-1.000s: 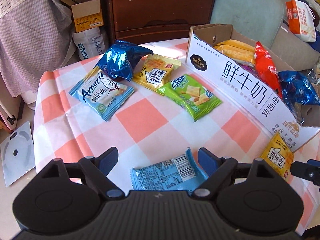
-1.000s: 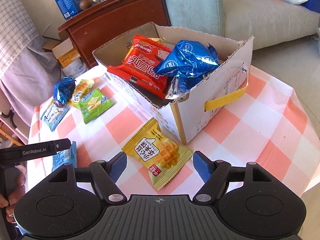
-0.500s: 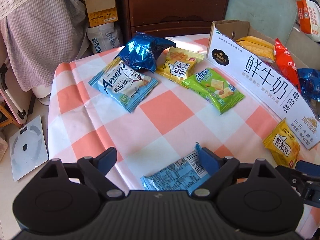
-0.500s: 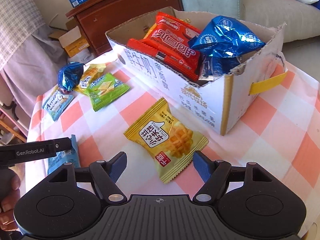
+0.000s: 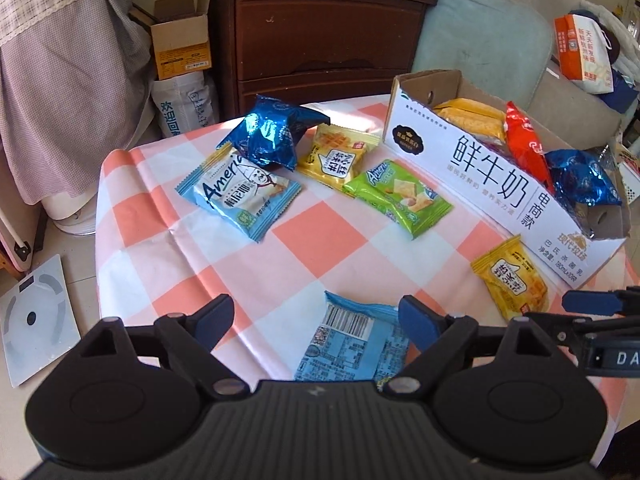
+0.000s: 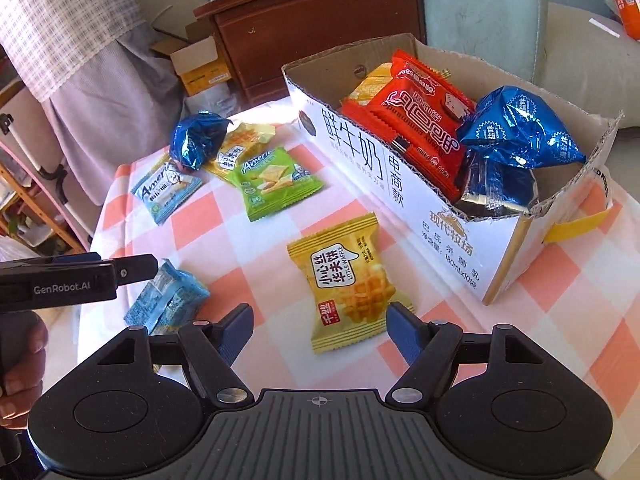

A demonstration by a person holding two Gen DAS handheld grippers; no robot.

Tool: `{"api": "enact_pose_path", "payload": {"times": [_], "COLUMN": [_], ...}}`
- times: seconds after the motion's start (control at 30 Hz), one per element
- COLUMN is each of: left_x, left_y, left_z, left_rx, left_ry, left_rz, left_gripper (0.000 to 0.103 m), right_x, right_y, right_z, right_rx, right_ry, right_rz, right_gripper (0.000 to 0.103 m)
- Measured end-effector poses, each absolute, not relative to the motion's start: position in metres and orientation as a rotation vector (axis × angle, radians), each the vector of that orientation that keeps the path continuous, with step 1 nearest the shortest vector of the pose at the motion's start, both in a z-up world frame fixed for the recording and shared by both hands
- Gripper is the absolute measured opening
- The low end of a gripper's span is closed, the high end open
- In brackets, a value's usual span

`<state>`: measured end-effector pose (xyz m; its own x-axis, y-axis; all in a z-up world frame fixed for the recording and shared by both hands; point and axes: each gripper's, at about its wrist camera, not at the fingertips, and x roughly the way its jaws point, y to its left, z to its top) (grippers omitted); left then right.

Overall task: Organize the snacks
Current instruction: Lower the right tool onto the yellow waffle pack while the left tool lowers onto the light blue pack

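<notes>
A white cardboard box [image 6: 400, 184] [image 5: 480, 168] on the checked tablecloth holds red, yellow and blue snack packets. On the cloth lie a yellow waffle packet [image 6: 348, 280] [image 5: 510, 282], a light blue packet [image 5: 352, 340] [image 6: 168, 298], a green cracker packet [image 5: 400, 198], a second yellow packet [image 5: 336, 156], a blue foil bag [image 5: 268, 136] and a pale blue cracker packet [image 5: 240, 196]. My left gripper [image 5: 316, 320] hovers open just over the light blue packet. Above the waffle packet, my right gripper [image 6: 320, 326] is open too. Neither holds anything.
A dark wooden dresser [image 5: 320, 36] and cardboard boxes [image 5: 180, 40] stand behind the table. A pale sofa [image 6: 560, 32] is at the back right. A bathroom scale [image 5: 36, 316] lies on the floor left of the table edge. A hand [image 6: 20, 360] grips the left tool.
Both grippers drifted across the table; the box and packets slid to the right in the views. The waffle packet now lies centred ahead of the right gripper. Nothing was picked up.
</notes>
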<state>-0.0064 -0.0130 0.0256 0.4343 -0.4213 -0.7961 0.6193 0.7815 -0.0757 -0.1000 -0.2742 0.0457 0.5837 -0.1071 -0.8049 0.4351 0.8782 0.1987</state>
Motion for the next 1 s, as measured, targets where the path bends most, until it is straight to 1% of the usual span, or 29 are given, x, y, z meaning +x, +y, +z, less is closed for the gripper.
{"api": "enact_pose_path", "payload": {"times": [0.23, 0.3, 0.47, 0.67, 0.73, 0.83, 0.9, 1.0], "left_x": [-0.027, -0.030, -0.028, -0.023, -0.024, -0.024, -0.023, -0.023], "left_y": [-0.031, -0.033, -0.035, -0.033, -0.033, -0.033, -0.033, -0.033], "left_z": [0.015, 0.010, -0.001, -0.006, -0.006, -0.006, -0.006, -0.006], "left_rx": [0.388, 0.428, 0.461, 0.456, 0.462, 0.460, 0.451, 0.456], "left_ry": [0.897, 0.895, 0.919, 0.936, 0.933, 0.935, 0.942, 0.942], "left_rz": [-0.751, -0.749, -0.707, -0.676, -0.670, -0.662, -0.654, -0.645], "left_gripper": [0.089, 0.089, 0.090, 0.091, 0.092, 0.093, 0.093, 0.093], "right_x": [-0.071, -0.066, -0.055, -0.043, -0.041, -0.038, -0.036, -0.035], "right_y": [-0.281, -0.278, -0.279, -0.270, -0.268, -0.270, -0.272, -0.273], "right_z": [0.033, 0.031, 0.024, 0.023, 0.024, 0.026, 0.026, 0.021], "right_rx": [0.327, 0.290, 0.246, 0.137, 0.104, 0.096, 0.097, 0.137], "right_ry": [1.015, 1.045, 1.097, 1.091, 1.084, 1.059, 1.053, 1.089], "right_rz": [-0.332, -0.309, -0.291, -0.280, -0.276, -0.286, -0.289, -0.245], "right_gripper": [0.074, 0.076, 0.077, 0.077, 0.078, 0.081, 0.081, 0.081]}}
